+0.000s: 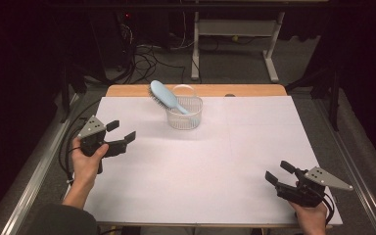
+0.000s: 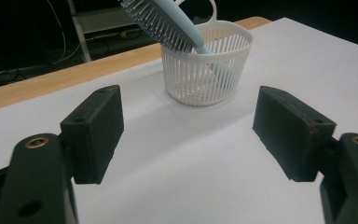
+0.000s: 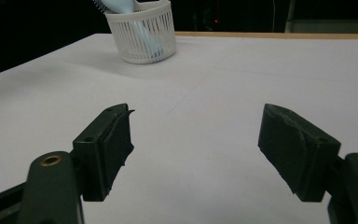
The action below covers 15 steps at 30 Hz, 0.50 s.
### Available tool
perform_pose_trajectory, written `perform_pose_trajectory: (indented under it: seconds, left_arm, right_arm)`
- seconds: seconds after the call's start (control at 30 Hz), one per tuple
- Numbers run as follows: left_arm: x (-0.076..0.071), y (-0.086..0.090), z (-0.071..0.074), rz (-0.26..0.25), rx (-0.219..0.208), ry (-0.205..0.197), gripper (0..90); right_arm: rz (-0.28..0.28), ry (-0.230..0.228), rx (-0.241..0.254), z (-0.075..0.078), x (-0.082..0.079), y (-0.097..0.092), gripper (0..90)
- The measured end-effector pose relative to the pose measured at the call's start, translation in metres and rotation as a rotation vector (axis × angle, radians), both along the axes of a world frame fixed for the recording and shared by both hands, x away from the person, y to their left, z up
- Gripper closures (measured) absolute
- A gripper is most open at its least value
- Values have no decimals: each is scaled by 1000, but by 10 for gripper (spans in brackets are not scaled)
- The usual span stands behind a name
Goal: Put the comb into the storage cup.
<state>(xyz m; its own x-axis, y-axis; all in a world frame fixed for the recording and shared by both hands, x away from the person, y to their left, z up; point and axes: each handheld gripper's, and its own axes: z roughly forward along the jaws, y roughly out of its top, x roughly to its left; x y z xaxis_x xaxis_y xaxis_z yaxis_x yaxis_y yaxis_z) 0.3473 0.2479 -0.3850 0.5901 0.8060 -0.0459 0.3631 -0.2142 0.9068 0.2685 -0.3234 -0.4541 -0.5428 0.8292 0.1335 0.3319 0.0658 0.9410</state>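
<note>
- Your left hand-held gripper (image 1: 119,132) sits near the left edge of the bench (image 1: 215,166), about halfway along it, jaws spread wide and holding nothing. It points toward the basket, so a fast reach from here could catch the rim and shove the basket rather than take anything.
- The hairbrush (image 1: 165,96) is the likeliest trouble. Its handle end is down in the white slatted basket (image 1: 184,117) and its bristled head leans out over the rim toward the far-left corner. I judge that top-heavy: a nudge on the head could tip the light basket or lever the brush out onto the bench.
- The basket stands near the far edge, a little left of centre. Pushed away from you, it has little room before the bare wooden strip (image 1: 254,90) and the drop behind.
- The bristles could snag on the slats if you pull the brush out at an angle, dragging the basket along.
- Your right hand-held gripper (image 1: 280,172) rests by the near-right corner, jaws likewise apart and empty, well away from the basket. Reaching across from there is a long move, and the trailing cable (image 1: 329,204) could drag.
- The bench top is covered in smooth white sheeting, which looks slippery, so nothing holds the basket in place.
- The room around is dark: cables (image 1: 147,61) lie on the floor beyond the far edge, and a white table frame (image 1: 235,34) stands behind.
</note>
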Motion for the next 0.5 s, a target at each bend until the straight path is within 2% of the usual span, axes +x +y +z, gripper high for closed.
perform_pose_trajectory:
  seconds: [0.5]
  left_arm:
    - [-6, 8, -5, 17, -20, 2, 255]
  right_arm:
    - [-2, -3, -2, 0, 0, 0, 262]
